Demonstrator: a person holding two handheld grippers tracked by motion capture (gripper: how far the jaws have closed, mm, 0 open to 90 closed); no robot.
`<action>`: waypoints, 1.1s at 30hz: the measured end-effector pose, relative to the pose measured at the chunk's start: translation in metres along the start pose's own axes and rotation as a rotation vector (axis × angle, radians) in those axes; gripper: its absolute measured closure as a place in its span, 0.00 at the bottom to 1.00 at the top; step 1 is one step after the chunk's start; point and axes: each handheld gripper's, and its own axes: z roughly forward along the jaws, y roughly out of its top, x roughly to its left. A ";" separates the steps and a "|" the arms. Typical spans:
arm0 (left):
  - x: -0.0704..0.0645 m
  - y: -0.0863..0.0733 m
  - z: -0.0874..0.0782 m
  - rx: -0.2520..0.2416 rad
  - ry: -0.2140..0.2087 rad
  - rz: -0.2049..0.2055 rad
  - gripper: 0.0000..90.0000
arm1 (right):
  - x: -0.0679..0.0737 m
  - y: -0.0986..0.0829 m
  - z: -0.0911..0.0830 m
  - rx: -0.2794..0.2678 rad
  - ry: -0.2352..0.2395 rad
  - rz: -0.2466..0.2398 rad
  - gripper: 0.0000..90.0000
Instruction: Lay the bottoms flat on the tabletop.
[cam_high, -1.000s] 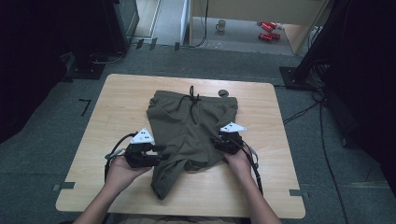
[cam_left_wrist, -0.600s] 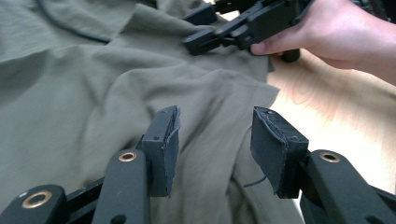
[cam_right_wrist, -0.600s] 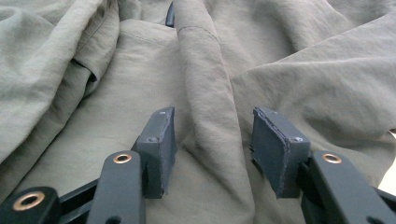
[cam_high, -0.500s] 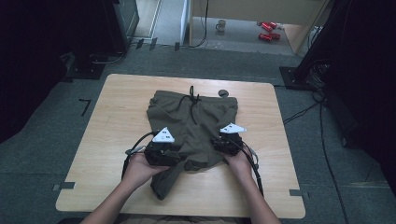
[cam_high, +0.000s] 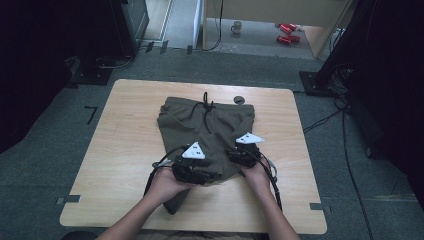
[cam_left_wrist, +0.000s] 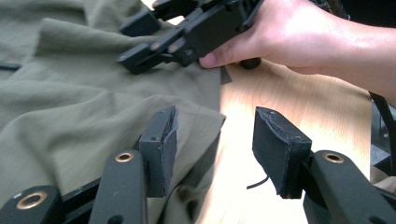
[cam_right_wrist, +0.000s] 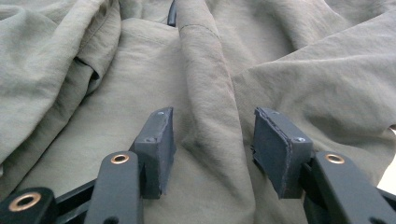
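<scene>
Shorts (cam_high: 202, 127) lie lengthwise away from the person; both tongs, left (cam_left_wrist: 212, 144) and right (cam_right_wrist: 212, 149), gape wide over the near hem.

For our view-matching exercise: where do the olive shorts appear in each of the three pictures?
High view: olive shorts at the table's middle, waistband away from the person.
Left gripper view: left half, hem corner between the open jaws.
Right gripper view: cloth throughout, a raised fold between the open jaws.
Shared landmark: black drawstring.
</scene>
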 end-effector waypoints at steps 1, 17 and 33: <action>-0.001 0.001 0.003 0.005 -0.001 0.004 0.56 | 0.000 0.000 0.000 0.000 0.000 -0.001 0.54; -0.001 -0.008 0.042 0.068 0.043 -0.007 0.55 | 0.000 0.000 0.000 0.001 -0.002 -0.004 0.54; 0.011 -0.010 0.032 0.054 0.034 -0.053 0.98 | 0.000 0.000 0.000 0.001 -0.004 -0.004 0.54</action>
